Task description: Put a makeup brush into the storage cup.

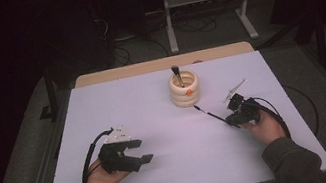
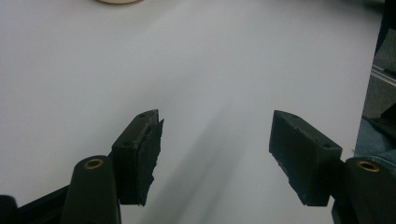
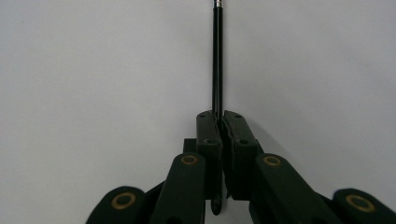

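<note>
gripping a thin black stick (image 3: 217,60), right hand-held gripper (image 3: 221,122).

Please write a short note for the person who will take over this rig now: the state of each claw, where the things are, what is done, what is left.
Right claw: shut on a thin black brush, its tip pointing toward the holder.
Left claw: open, holding nothing, low over the white table.
The cream ring holder stands at the far middle of the table with one dark-handled tool already upright inside.
Probably left: put the brush into the holder.
</note>
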### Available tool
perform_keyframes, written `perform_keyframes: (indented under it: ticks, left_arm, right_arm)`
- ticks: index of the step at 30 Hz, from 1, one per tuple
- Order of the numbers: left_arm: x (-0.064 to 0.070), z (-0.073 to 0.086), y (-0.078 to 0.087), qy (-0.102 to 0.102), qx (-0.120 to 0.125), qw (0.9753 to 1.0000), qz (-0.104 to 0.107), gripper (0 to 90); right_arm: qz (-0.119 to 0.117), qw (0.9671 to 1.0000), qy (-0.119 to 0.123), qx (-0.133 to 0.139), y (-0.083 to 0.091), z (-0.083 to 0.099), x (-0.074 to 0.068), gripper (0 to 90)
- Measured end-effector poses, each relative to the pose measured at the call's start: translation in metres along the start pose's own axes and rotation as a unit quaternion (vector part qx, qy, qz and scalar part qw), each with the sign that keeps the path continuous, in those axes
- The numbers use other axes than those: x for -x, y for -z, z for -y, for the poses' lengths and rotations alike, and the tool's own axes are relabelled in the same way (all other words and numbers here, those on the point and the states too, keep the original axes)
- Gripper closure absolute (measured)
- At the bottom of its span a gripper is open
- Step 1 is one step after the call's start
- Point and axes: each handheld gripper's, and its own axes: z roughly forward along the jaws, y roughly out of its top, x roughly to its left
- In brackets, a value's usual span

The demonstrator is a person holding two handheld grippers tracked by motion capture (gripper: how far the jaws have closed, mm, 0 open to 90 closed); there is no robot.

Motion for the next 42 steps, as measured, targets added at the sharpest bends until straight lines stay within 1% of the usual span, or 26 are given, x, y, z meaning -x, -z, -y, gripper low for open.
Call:
perform_keyframes:
  ticks: [6,8,9,11,12,13,15,16,17,21,22,23,24,25,27,28,29,34,35,36,37,39,40,42]
  left_arm:
    - [0.0,0.0,0.0,-0.001,0.001,1.0,0.0,33.5]
    - [0.0,0.0,0.0,-0.003,0.0,1.0,0.0,33.5]
    - [0.0,0.0,0.0,-0.003,0.0,1.0,-0.001,33.5]
    - [0.0,0.0,0.0,-0.003,0.0,1.0,-0.001,33.4]
    - [0.0,0.0,0.0,-0.002,-0.001,1.0,0.0,33.5]
    - [0.0,0.0,0.001,-0.005,-0.003,1.0,-0.001,33.5]
    - [-0.001,0.0,0.001,-0.004,-0.002,1.0,0.0,33.5]
    - [-0.001,0.0,0.001,-0.004,-0.003,1.0,-0.001,33.5]
    - [-0.001,0.0,0.0,-0.004,-0.002,1.0,-0.001,33.5]
    - [-0.001,0.0,0.0,-0.001,-0.003,1.0,0.0,33.5]
    - [-0.001,0.0,-0.001,-0.002,-0.004,1.0,0.0,33.5]
    - [0.0,0.0,-0.001,-0.001,-0.004,1.0,0.001,33.4]
    - [0.0,-0.001,-0.001,-0.004,-0.004,1.0,0.0,33.4]
    - [-0.001,-0.001,-0.001,-0.009,-0.002,1.0,0.0,33.5]
    - [0.0,-0.001,-0.002,-0.005,0.0,1.0,0.001,33.4]
    - [0.0,-0.002,-0.002,-0.005,0.001,1.0,0.001,33.4]
    - [0.001,-0.002,-0.003,-0.005,0.0,1.0,0.001,33.4]
    - [0.001,-0.002,-0.003,-0.006,-0.001,1.0,0.002,33.5]
    - [0.001,-0.002,-0.002,-0.006,-0.003,1.0,0.002,33.5]
    - [0.001,-0.002,-0.002,-0.006,-0.003,1.0,0.002,33.5]
    - [0.0,-0.002,-0.002,-0.012,-0.004,0.9999,0.0,33.5]
    - [0.0,-0.001,-0.002,-0.003,-0.005,1.0,0.0,33.5]
    - [0.0,-0.001,-0.002,-0.003,-0.005,1.0,0.0,33.5]
    - [-0.001,0.0,-0.003,-0.001,-0.006,1.0,0.002,33.5]
  right_arm:
    - [-0.006,0.9999,0.002,0.01,0.003,0.0,-0.001,85.0]
    - [-0.011,0.9998,0.007,0.015,0.006,0.001,-0.003,85.0]
    - [-0.015,0.9998,0.008,0.014,0.006,0.001,-0.003,85.0]
    - [-0.014,0.9998,0.009,0.013,0.006,0.001,-0.003,85.0]
    - [-0.014,0.9998,0.017,0.001,0.003,0.0,-0.004,84.9]
    - [-0.012,0.9998,0.017,-0.003,0.002,0.0,-0.004,84.8]
    - [-0.011,0.9998,0.017,-0.008,0.0,0.0,-0.005,84.7]
    - [-0.012,0.9997,0.019,-0.008,0.0,-0.001,-0.005,84.1]
    - [-0.014,0.9997,0.015,-0.009,0.0,-0.001,-0.005,83.7]
    - [-0.016,0.9998,0.013,-0.009,-0.001,-0.002,-0.004,82.8]
    - [-0.02,0.9996,0.011,-0.014,-0.001,-0.003,-0.004,82.4]
    - [-0.011,0.9992,0.018,-0.033,-0.002,-0.008,-0.006,82.2]
    - [-0.011,0.9992,0.018,-0.033,-0.002,-0.008,-0.006,82.2]
    - [0.001,0.9985,0.025,-0.048,-0.003,-0.012,-0.011,82.2]
    - [0.008,0.9979,0.025,-0.059,-0.004,-0.016,-0.013,82.4]
    - [0.008,0.9979,0.025,-0.059,-0.004,-0.016,-0.013,82.4]
    - [0.016,0.9974,0.027,-0.065,-0.005,-0.017,-0.015,83.0]
    - [0.02,0.9968,0.035,-0.069,-0.004,-0.018,-0.016,84.9]
    - [0.02,0.9965,0.043,-0.068,-0.004,-0.018,-0.017,85.0]
    - [0.02,0.9965,0.043,-0.068,-0.004,-0.018,-0.017,85.0]
    - [0.017,0.9966,0.049,-0.064,-0.004,-0.017,-0.016,85.1]
    - [0.012,0.9972,0.048,-0.055,-0.003,-0.015,-0.014,85.2]
    - [0.012,0.9972,0.048,-0.055,-0.003,-0.015,-0.014,85.2]
    - [-0.006,0.9983,0.043,-0.039,-0.001,-0.01,-0.014,85.1]
